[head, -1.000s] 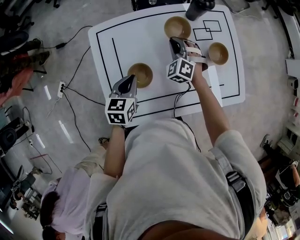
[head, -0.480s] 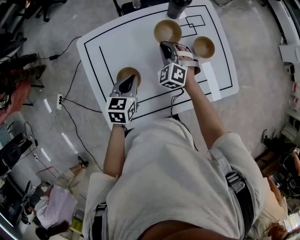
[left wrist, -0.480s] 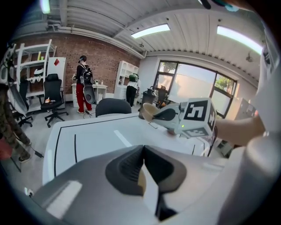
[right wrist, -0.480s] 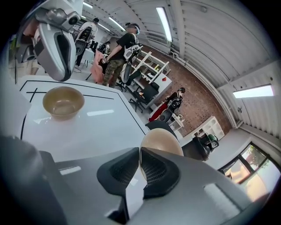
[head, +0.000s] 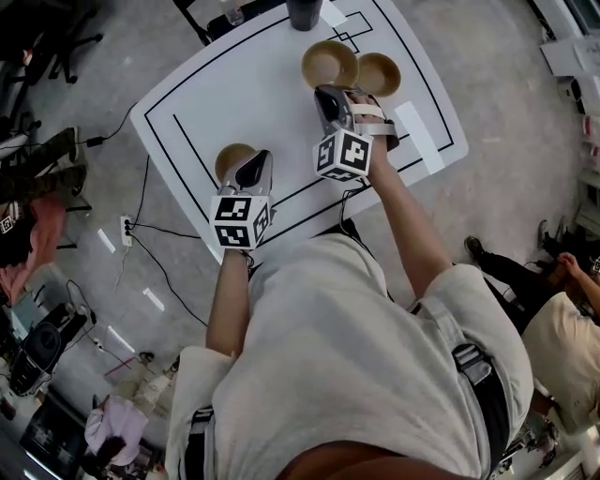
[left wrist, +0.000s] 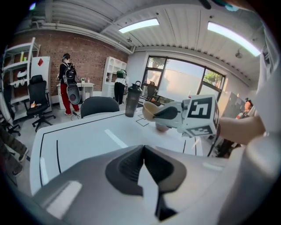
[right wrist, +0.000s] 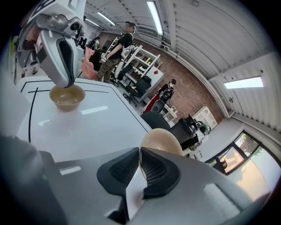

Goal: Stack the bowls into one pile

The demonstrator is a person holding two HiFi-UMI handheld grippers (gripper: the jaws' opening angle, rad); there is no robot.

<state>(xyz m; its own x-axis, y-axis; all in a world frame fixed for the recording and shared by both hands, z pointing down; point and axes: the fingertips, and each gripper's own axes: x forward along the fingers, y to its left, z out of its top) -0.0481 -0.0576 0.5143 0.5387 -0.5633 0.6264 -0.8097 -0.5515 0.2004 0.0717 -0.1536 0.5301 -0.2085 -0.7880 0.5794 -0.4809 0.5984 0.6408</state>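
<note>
My left gripper (head: 253, 169) covers the right side of the left bowl (head: 231, 159) from above. Its own camera shows none of that bowl, only the white table (left wrist: 88, 132) beyond the jaws. Those jaws are pressed together with nothing between them. From the right gripper view, the left tool's tip hangs at that bowl's rim; I can't tell whether it touches.

My right gripper (head: 328, 97) is pinched tight on the near rim of the far bowl (head: 328, 62), and its pads hide the stretch of rim they clamp. In the left gripper view this bowl sits higher than the right bowl (left wrist: 161, 127), just above and beside it. From the head view their rims look to meet, though I can't tell if one overlaps the other. The dark bottle (head: 305, 11) at the table's far edge is cut off by the frame.

A second ago these two bowls stood well apart; now they are side by side. The left bowl has stayed under my left tool.
</note>
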